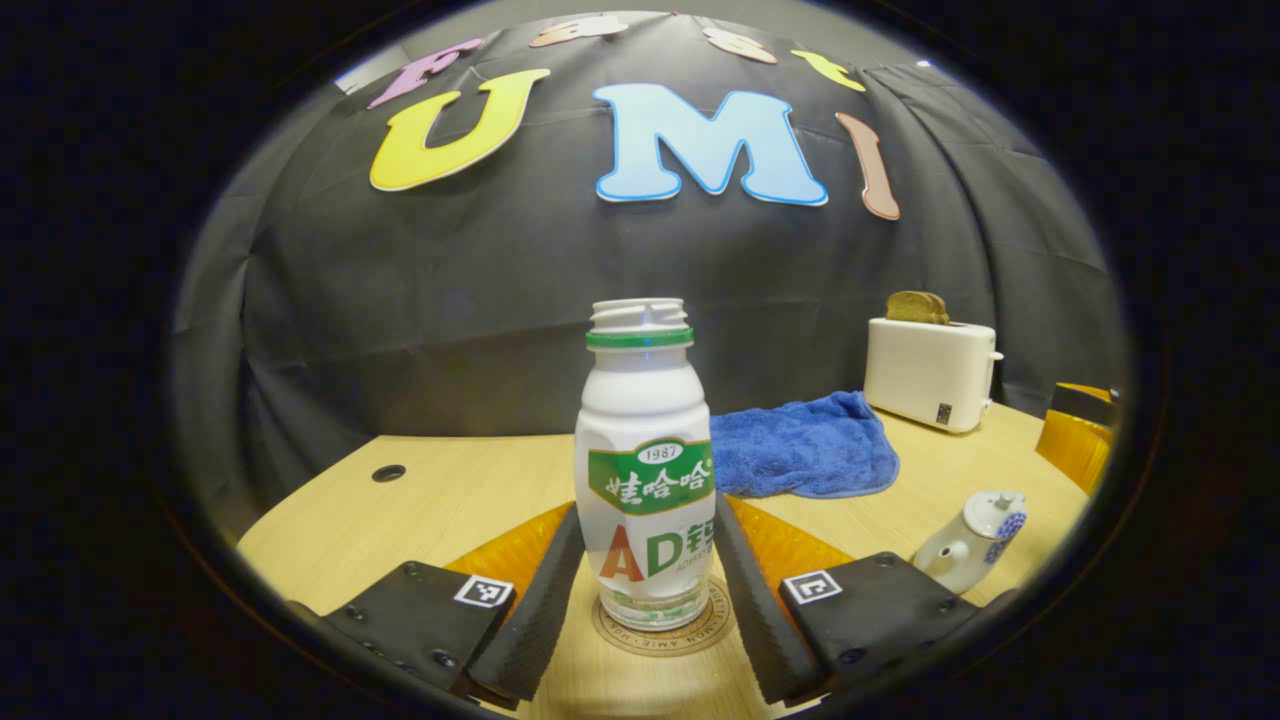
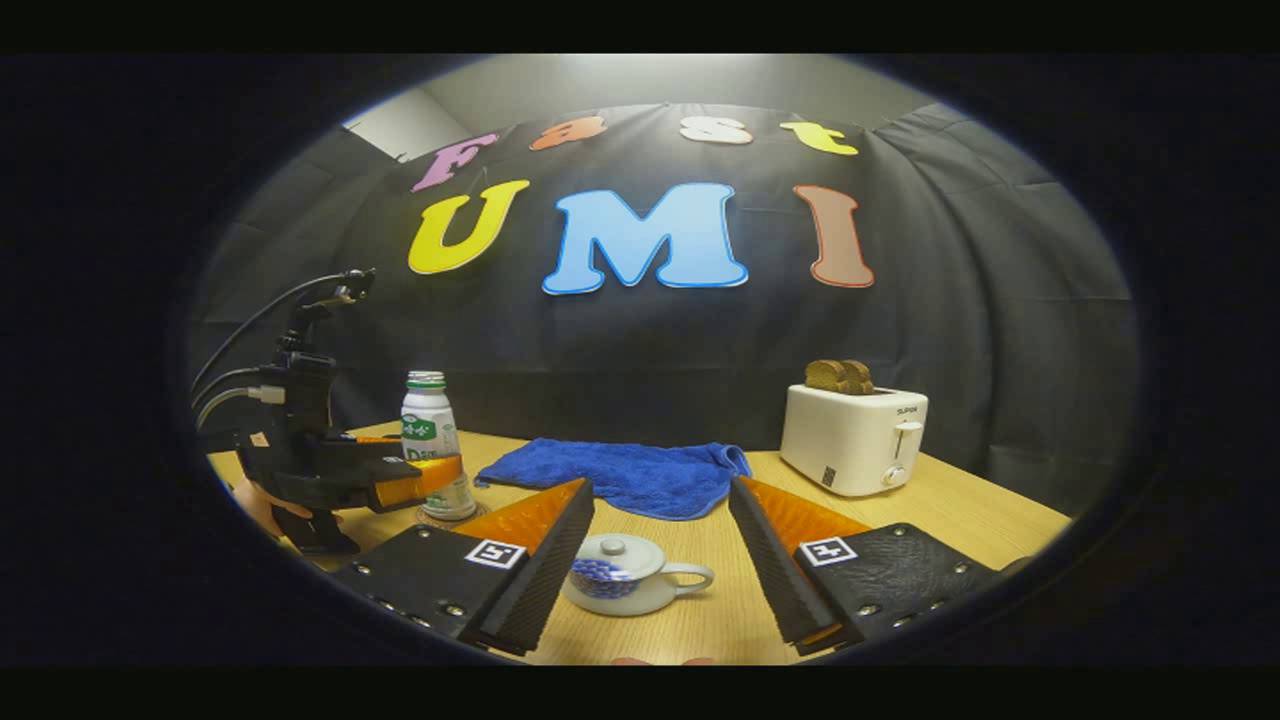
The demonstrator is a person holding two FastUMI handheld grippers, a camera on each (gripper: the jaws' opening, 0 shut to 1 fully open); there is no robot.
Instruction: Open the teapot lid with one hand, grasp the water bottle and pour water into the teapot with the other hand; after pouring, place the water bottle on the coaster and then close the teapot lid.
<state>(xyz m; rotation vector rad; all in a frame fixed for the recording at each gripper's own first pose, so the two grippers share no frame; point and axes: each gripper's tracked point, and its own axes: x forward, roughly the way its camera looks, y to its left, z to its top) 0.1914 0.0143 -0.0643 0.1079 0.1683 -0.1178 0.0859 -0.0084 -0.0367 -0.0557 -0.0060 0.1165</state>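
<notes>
A white water bottle [image 1: 648, 470] with a green label and no cap stands upright on a round coaster [image 1: 662, 632]. My left gripper [image 1: 648, 510] is open, its fingertips flanking the bottle's sides at label height. The right gripper view shows that left gripper [image 2: 435, 478] around the bottle [image 2: 428, 428] at the table's left. The small white teapot [image 2: 625, 578] with a blue pattern sits with its lid [image 2: 612, 548] on, handle to the right. It lies low between the fingers of my open right gripper [image 2: 660, 495], untouched. The teapot [image 1: 970, 545] also shows at the lower right of the left gripper view.
A crumpled blue towel [image 2: 620, 475] lies at the back middle of the wooden table [image 2: 960, 520]. A white toaster [image 2: 852, 440] with bread in it stands at the back right. A hand [image 2: 258, 508] holds the left gripper. There is a small hole [image 1: 388, 473] in the tabletop.
</notes>
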